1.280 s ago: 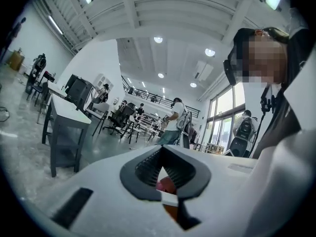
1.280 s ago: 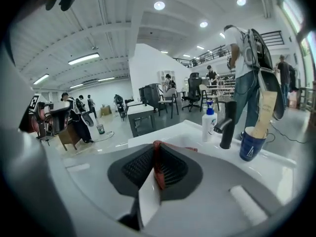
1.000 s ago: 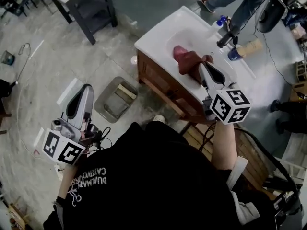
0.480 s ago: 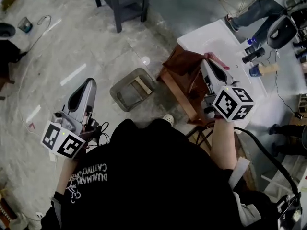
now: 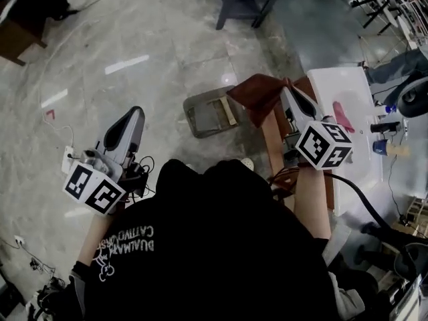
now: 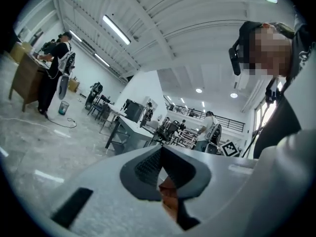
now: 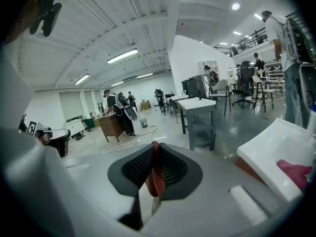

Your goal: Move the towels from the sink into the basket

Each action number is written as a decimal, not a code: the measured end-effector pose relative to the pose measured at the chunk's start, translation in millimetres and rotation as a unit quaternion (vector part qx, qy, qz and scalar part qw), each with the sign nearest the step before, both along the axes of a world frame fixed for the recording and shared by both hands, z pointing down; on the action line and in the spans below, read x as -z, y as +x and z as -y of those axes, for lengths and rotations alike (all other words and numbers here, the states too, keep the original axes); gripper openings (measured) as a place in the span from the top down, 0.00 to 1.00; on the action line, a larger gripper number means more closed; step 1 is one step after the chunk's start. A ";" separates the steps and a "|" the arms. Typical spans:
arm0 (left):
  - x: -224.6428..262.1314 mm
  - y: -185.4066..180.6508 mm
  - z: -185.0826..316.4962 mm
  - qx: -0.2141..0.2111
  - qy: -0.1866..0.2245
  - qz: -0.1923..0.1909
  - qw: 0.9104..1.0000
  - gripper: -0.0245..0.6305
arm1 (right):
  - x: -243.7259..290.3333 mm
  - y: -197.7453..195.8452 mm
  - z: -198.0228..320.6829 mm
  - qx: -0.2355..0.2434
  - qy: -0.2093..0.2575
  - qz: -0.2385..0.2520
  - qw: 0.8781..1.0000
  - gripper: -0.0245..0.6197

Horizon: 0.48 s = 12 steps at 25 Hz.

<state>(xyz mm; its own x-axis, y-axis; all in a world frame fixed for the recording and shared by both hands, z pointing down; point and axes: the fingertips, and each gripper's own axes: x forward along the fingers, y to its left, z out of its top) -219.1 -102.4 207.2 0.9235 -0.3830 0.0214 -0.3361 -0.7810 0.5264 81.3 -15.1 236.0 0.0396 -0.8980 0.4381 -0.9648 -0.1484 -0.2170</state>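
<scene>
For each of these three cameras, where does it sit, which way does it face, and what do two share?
Head view: on the person's head, aimed steeply down at floor, basket, sink; shows torso, arms, left hand-held gripper, right hand-held gripper.
Left gripper view: on the left hand-held gripper, tilted up toward the hall ceiling; shut jaws, the person's shoulder.
Right gripper view: on the right hand-held gripper, facing across the hall; jaws clamp the brown towel.
Shared: head and right gripper views both show sink and pink towel.

Count: 1 brown towel [image 5: 254, 89] at 1 o'clock; 1 pink towel [image 5: 343, 116] at 2 o'clock; 1 basket [image 5: 192, 118] at 12 o'clock; 1 sink [image 5: 331, 85].
</scene>
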 end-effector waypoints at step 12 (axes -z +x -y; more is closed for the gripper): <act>-59.2 -43.8 9.8 0.136 -0.023 0.020 0.990 0.96 | -104.1 -57.1 85.1 0.135 -0.095 0.062 0.984 0.90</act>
